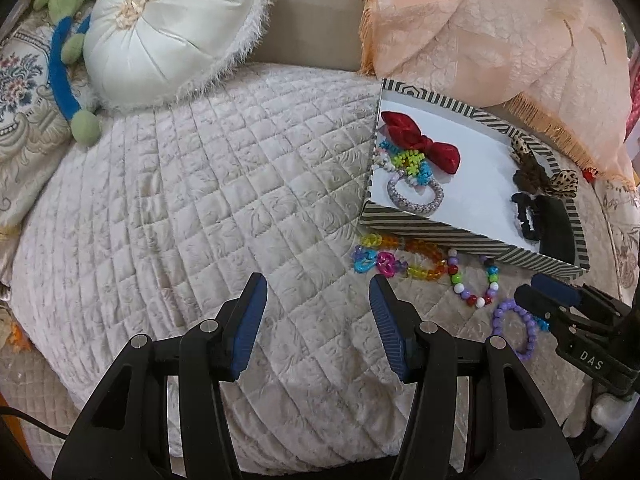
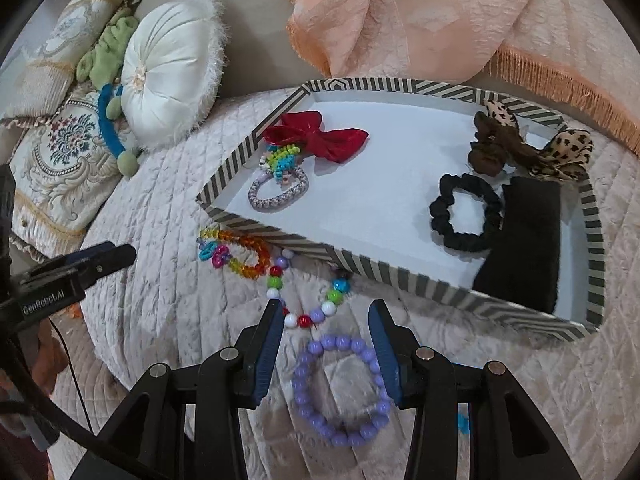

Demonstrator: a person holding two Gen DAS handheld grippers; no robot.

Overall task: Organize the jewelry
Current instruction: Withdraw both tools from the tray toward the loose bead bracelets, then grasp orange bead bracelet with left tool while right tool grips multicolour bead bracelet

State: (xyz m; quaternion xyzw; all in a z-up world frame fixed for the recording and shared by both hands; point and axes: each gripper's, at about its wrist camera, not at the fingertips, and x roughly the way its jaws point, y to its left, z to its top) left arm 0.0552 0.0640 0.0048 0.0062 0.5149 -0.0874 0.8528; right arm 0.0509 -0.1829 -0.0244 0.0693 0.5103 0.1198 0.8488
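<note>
My right gripper (image 2: 324, 344) is wide open and holds nothing, its fingers straddling the purple bracelet (image 2: 340, 390) on the quilt (image 2: 168, 280) near the striped tray (image 2: 384, 276); my left gripper (image 1: 318, 320), open and empty, hovers well aside.

Round white cushion (image 1: 168, 28), peach throw (image 2: 420, 12)

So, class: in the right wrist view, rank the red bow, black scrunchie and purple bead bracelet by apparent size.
1. purple bead bracelet, though it is nearest the camera, so unsure
2-3. red bow and black scrunchie look alike
</note>
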